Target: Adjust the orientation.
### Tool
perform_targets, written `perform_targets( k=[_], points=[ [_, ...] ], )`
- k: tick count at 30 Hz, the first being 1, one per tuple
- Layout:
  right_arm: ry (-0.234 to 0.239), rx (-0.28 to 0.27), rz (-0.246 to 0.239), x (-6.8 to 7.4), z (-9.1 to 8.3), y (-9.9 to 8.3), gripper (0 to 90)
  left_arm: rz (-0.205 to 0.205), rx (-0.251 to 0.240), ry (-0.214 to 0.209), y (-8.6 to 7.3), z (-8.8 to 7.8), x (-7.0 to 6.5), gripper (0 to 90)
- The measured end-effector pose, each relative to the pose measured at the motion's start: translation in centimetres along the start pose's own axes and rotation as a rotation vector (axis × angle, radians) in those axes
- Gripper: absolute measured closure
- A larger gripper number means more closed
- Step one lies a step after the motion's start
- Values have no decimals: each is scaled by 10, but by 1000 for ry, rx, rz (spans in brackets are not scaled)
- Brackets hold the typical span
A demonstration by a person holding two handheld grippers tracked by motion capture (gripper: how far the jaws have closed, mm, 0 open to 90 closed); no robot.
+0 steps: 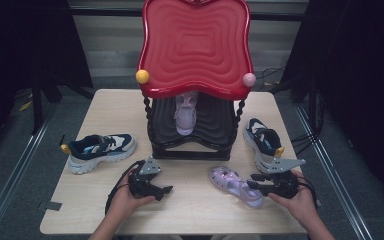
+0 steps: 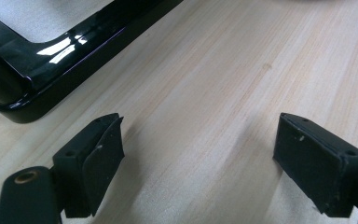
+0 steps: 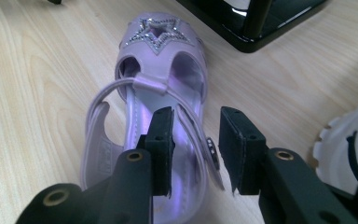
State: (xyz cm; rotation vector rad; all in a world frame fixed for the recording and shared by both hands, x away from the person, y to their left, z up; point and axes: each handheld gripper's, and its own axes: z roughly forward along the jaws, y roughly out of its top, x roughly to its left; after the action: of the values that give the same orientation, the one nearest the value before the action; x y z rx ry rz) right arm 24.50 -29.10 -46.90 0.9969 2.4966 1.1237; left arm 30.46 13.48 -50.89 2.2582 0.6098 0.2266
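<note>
Nearest the camera, our right hand-held gripper (image 3: pixel 195 149) sat over the heel end of the lilac sandal (image 3: pixel 161 112), its jaws parted around the sandal's side wall and strap buckle — one pad inside over the insole, the other outside, neither visibly pressing. We judged it released rather than gripping.

That sandal (image 1: pixel 235 185) lay flat on the surface (image 1: pixel 190 210), in front of the black shoe rack (image 1: pixel 192 135) and a little to its right, toe with the glittery star pointing toward the rack. Its partner (image 1: pixel 185 114) stood on the rack's lower shelf.

We took the sandal for a light thing, with a soft, bendy upper and thin straps, and a somewhat stiffer sole; the glossy material looked slippery. A pinch on the loose ankle strap would likely let it swing and twist, so we thought the firmer side wall at the heel — where our jaws already straddled it — the better hold.

Our left hand-held gripper (image 2: pixel 198 154) rested in front of the rack on its left side, jaws wide apart over bare wood.
</note>
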Motion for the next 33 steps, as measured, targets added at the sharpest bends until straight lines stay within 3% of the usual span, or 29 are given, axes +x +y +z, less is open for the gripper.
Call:
perform_targets(
  k=[14, 20, 24, 33],
  points=[
    [1, 26, -21, 0, 8, 7, 743, 1, -1, 3, 0, 0, 0, 151],
    [8, 36, -51, 4, 8, 9, 837, -1, -1, 0, 0, 0, 0, 151],
    [-6, 44, -86, 8, 8, 11, 843, -1, -1, 0, 0, 0, 0, 151],
    [-18, 14, -77, 9, 7, 9, 850, 1, -1, 3, 0, 0, 0, 151]
  ],
)
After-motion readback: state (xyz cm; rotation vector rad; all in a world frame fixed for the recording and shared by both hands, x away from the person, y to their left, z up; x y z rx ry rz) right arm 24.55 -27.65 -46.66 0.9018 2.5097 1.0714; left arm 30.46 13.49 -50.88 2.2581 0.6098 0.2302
